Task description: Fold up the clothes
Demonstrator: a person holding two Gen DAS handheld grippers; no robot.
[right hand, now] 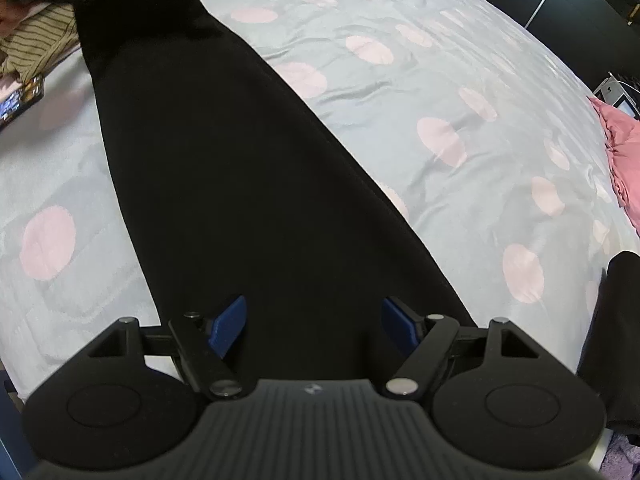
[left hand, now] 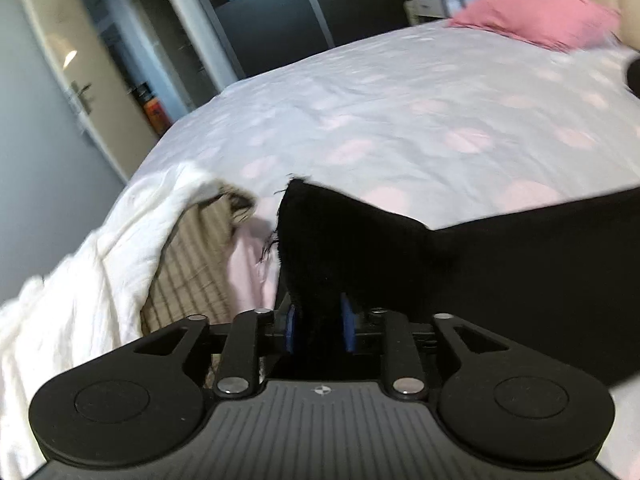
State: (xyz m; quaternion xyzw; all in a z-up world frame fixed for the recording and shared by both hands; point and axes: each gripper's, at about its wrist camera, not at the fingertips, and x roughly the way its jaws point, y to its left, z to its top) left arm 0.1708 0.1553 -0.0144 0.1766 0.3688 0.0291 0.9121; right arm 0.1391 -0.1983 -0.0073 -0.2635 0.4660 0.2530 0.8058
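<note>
black garment stretched over the bed, no finished fold visible yet.

the left gripper (left hand: 319, 326) pinches a frayed end of the black garment (right hand: 224, 152), blue pads (left hand: 291, 330) narrow on the cloth; the right gripper (right hand: 313, 322) hangs wide over the other end, gripping nothing. the matte, soft cloth lies long and tapering on the smooth dotted bedspread (right hand: 460, 92). a striped garment (right hand: 36, 42) waits crumpled nearby.

1. The light is soft, even daylight, and the shadows are weak.
2. The left wrist view is blurred; the pink pillow (left hand: 536, 18) looks smeared.
3. The black garment (right hand: 240, 168) shows no detail.
4. Fisheye distortion bends the bed (right hand: 460, 92) at the edges.
</note>
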